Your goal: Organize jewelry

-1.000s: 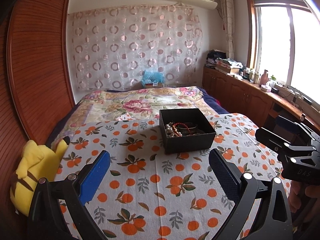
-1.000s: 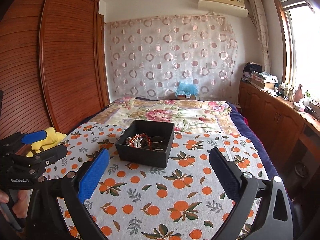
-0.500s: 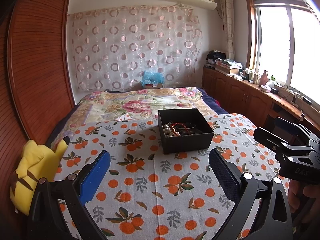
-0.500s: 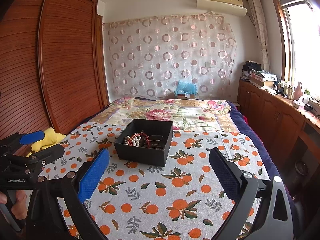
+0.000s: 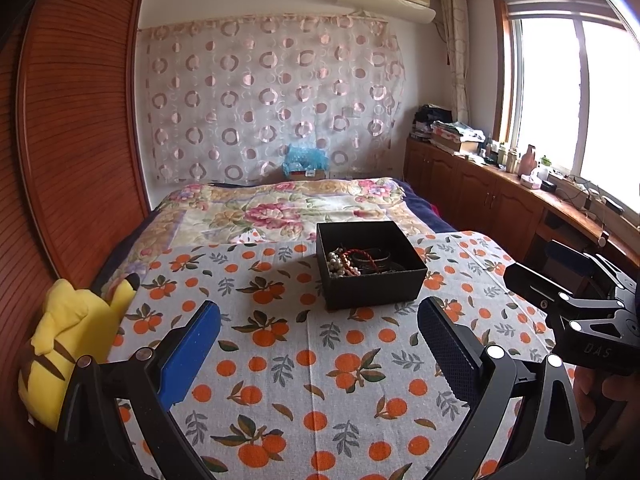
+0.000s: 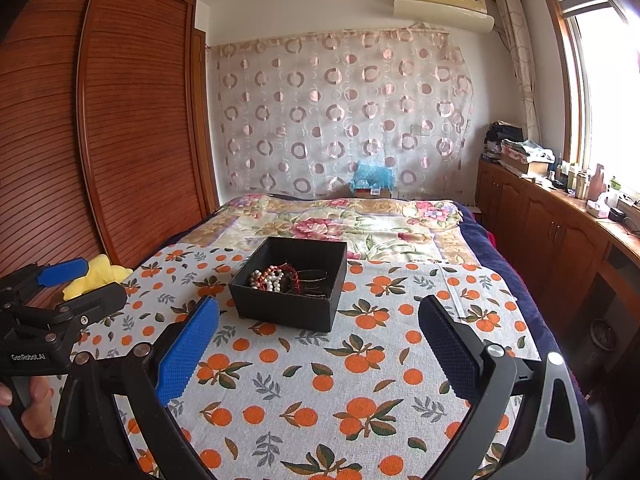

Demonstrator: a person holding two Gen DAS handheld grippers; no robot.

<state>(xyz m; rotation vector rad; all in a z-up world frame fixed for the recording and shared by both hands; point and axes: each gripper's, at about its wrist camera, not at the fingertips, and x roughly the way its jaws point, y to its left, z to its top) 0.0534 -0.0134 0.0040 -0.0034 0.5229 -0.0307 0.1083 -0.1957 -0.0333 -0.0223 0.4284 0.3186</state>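
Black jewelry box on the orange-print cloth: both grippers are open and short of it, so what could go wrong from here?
1. The beaded bracelets and thin bangles lie heaped in the black box; one pinch may lift several.
2. The box looks light on the orange-print cloth, so the fingers may shove it.

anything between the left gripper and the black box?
Nothing. Only bare orange-print cloth separates the left gripper from the box; the left wrist view shows it, jaws open.
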